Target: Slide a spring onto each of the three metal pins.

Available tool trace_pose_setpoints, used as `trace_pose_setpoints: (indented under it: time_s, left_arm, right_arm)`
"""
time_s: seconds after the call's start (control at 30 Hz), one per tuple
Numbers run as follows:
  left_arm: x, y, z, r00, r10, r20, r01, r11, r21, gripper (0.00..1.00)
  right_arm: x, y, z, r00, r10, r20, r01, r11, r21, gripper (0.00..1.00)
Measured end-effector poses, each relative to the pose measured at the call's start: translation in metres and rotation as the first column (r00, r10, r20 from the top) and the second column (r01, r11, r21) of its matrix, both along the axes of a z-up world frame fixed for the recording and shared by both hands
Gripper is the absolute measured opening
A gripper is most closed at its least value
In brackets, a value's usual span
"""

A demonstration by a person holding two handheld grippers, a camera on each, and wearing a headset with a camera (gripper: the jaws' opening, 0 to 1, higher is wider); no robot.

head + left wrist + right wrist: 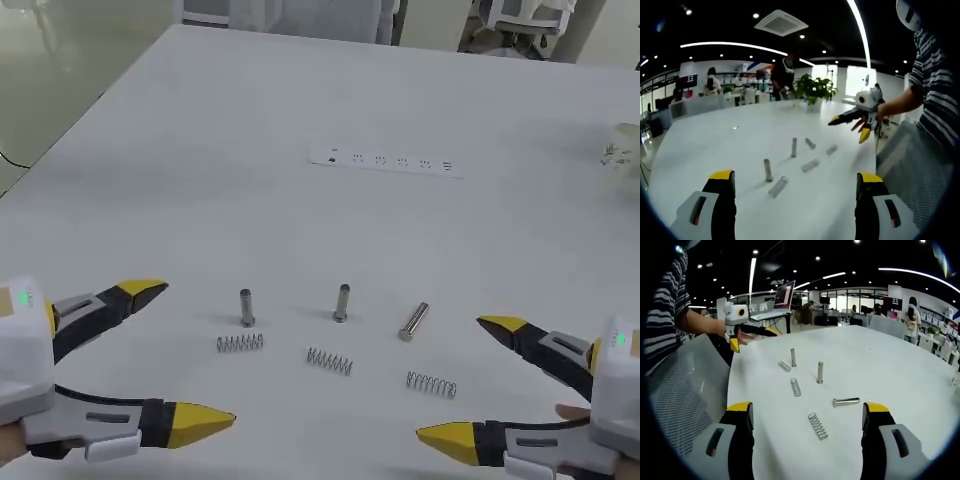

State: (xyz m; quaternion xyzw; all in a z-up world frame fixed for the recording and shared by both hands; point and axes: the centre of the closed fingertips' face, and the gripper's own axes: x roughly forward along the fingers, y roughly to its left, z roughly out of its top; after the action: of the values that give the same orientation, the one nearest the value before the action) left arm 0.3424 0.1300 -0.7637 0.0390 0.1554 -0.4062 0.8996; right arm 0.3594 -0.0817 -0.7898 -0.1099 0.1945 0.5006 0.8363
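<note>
You hold both hand-held grippers wide open and empty above the white tabletop (300, 100), the left hand-held gripper (198, 352) at the near left and the right hand-held gripper (449, 378) at the near right. Between them the left pin (246, 307) and middle pin (342, 302) stand upright, while the right pin (414, 321) lies on its side. Just nearer you than each pin lies a coil: the left spring (240, 343), middle spring (329, 361) and right spring (431, 384), none threaded. The two outer springs sit just off the nearest jaw tips. The springs look light, thin and squashy, apt to flick away, so pinch gently across the coils near one end and leave the bore free. The pins look stiff, smooth and easily toppled.
</note>
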Motion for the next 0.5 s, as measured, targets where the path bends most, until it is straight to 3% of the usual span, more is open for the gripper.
trace_pose_setpoints:
  time_s: [0.5]
  left_arm:
    - [-0.001,0.000,-0.001,1.000,-0.002,-0.003,0.002,1.000,0.001,0.98]
  right_arm:
    - [0.019,-0.002,0.005,0.998,-0.050,-0.043,0.051,0.998,0.023,0.84]
